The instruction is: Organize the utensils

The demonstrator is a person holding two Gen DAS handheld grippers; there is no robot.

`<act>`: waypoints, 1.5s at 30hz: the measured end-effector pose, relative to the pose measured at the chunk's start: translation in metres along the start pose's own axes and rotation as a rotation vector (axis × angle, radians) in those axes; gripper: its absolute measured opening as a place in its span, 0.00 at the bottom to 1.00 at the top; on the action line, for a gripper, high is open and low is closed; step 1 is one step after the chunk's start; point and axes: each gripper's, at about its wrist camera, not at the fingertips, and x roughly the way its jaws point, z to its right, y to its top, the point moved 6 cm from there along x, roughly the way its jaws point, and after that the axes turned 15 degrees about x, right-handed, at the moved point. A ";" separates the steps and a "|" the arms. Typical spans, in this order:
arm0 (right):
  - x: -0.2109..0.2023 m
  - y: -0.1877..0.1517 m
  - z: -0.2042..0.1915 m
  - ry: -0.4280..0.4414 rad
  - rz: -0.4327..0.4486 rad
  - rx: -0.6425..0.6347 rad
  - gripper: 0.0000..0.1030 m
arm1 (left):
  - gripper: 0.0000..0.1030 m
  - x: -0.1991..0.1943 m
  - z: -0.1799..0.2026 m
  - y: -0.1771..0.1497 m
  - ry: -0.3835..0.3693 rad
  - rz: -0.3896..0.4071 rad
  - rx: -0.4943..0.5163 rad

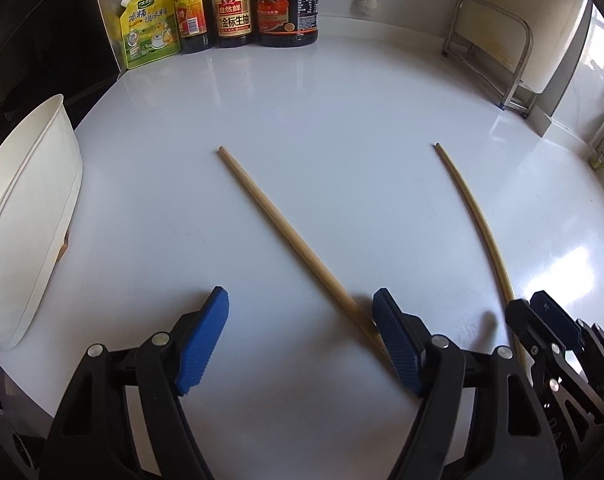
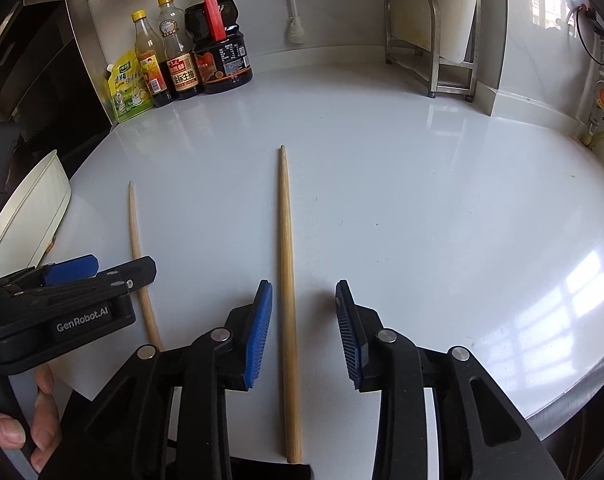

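Right wrist view: we hold our right gripper (image 2: pixel 303 330) wide open around one chopstick (image 2: pixel 288 300). Our left gripper (image 1: pixel 300 338) is open too, empty, its right pad beside the other chopstick (image 1: pixel 286 236). White bowl (image 1: pixel 26 216) sits left, sauce bottles (image 1: pixel 246 4) far.

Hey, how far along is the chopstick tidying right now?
Nothing looks put away yet. Both wooden chopsticks lie apart on the white counter. The right tongs are open around one chopstick; the left tongs are open beside the other. Grasping and moving both to the white container probably remains.
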 end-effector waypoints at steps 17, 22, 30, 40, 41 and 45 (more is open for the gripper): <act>0.003 -0.011 -0.022 -0.083 0.004 -0.146 0.06 | 0.09 -0.016 0.006 -0.018 -0.084 0.033 0.104; 0.001 -0.010 -0.019 -0.041 -0.008 -0.094 0.06 | 0.07 -0.020 0.005 -0.025 -0.137 0.031 0.097; -0.006 -0.009 -0.033 -0.007 0.003 -0.052 0.06 | 0.07 -0.030 -0.017 -0.032 -0.206 0.038 0.054; -0.013 -0.006 -0.074 0.054 0.007 -0.028 0.06 | 0.07 -0.054 -0.051 -0.027 -0.219 0.102 0.016; -0.012 -0.007 -0.077 0.050 0.002 -0.036 0.06 | 0.07 -0.052 -0.053 -0.028 -0.220 0.098 0.013; -0.005 -0.014 -0.080 0.027 -0.015 -0.065 0.06 | 0.07 -0.040 -0.059 -0.037 -0.200 0.073 0.022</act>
